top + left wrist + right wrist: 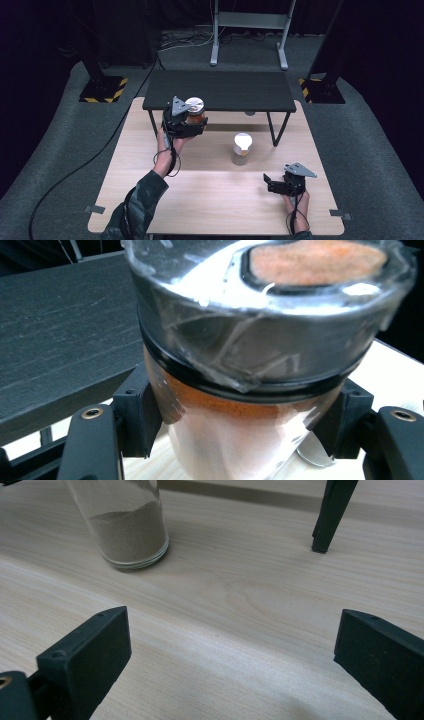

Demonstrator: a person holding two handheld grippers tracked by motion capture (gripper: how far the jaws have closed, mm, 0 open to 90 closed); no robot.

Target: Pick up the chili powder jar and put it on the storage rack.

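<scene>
Left gripper (192,122) is pinching a jar of orange powder (195,112), holding it by the black shelf's (220,90) front edge. Right gripper (272,182) is resting spread on the worktop (220,200), near a jar of tan powder (242,148).

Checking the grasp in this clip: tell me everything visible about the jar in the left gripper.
The jar is clear, glass or plastic, holding orange-red powder, with a silvery lid partly under clear film. The left gripper is shut on its body just below the lid, one black pad on each side. It looks about upright, in front of the small black shelf, above the light wooden table.
</scene>
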